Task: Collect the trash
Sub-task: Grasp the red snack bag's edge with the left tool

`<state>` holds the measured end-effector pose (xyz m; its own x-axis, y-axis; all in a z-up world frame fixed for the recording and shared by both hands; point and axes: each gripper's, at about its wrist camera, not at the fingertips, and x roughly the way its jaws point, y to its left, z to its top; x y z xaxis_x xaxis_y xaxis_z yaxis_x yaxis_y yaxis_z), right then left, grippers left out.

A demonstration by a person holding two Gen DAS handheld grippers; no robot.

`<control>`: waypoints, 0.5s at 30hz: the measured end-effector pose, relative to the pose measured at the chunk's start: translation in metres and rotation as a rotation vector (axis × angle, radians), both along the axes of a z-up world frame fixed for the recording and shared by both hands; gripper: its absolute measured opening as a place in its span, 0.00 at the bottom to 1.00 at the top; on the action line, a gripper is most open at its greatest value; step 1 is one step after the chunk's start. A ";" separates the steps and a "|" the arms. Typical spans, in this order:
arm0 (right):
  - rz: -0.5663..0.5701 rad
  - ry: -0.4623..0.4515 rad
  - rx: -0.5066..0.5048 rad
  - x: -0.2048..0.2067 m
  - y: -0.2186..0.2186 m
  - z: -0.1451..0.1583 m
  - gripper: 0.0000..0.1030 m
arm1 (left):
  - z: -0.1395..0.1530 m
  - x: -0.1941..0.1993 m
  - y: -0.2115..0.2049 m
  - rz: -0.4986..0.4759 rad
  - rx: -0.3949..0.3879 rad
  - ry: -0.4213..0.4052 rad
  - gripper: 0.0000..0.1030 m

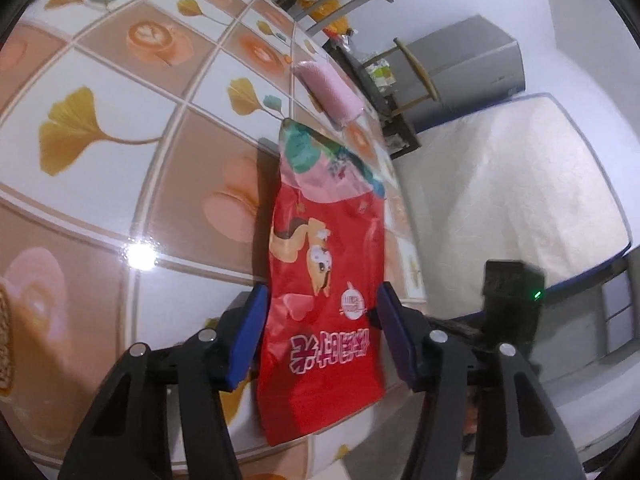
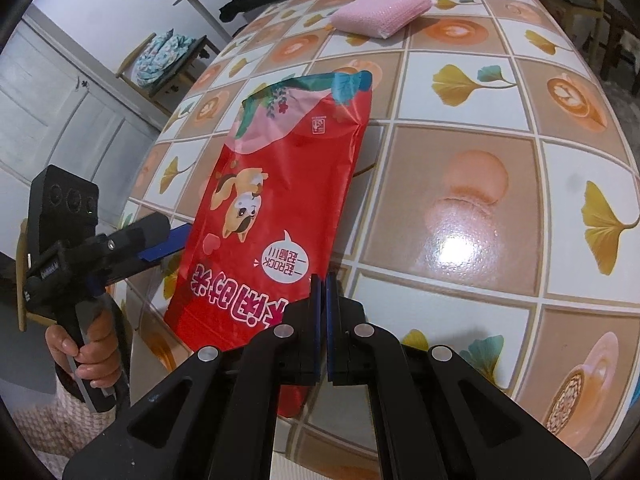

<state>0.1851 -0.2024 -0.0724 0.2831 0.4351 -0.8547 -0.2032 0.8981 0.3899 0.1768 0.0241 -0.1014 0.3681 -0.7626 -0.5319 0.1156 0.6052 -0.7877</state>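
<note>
We straddle the red glossy plastic snack bag (image 1: 324, 300), lying at the tabletop (image 1: 120, 184) edge, with the half-open left tongs (image 1: 320, 320), empty. Close squarely across its width. Right tongs (image 2: 323, 280) shut, empty.

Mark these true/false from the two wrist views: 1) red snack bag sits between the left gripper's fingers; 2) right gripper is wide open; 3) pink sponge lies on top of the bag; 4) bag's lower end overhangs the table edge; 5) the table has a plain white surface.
1) True. The red snack bag sits between the blue fingers of the left gripper.
2) False. The right gripper is shut, pads together, beside the bag's edge.
3) False. The pink sponge lies apart from the bag, farther back on the table.
4) True. Its lower end hangs past the near table edge.
5) False. It has a tile pattern with ginkgo leaves and coffee cups.
</note>
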 end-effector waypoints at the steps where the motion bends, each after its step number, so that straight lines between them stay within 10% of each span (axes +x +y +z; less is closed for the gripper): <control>1: 0.001 -0.002 0.001 0.000 0.000 0.000 0.00 | -0.001 0.001 0.002 0.004 -0.029 0.005 0.52; 9: 0.007 -0.011 0.005 -0.005 -0.002 -0.001 0.00 | -0.027 0.010 0.020 -0.011 -0.467 0.123 0.52; 15: 0.009 -0.015 0.006 -0.006 -0.003 -0.001 0.00 | -0.018 0.011 -0.005 -0.040 -0.323 0.111 0.51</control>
<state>0.1792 -0.2057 -0.0738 0.2916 0.4430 -0.8478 -0.2169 0.8938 0.3924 0.1876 0.0187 -0.1190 0.2881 -0.9108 -0.2956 0.0373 0.3192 -0.9470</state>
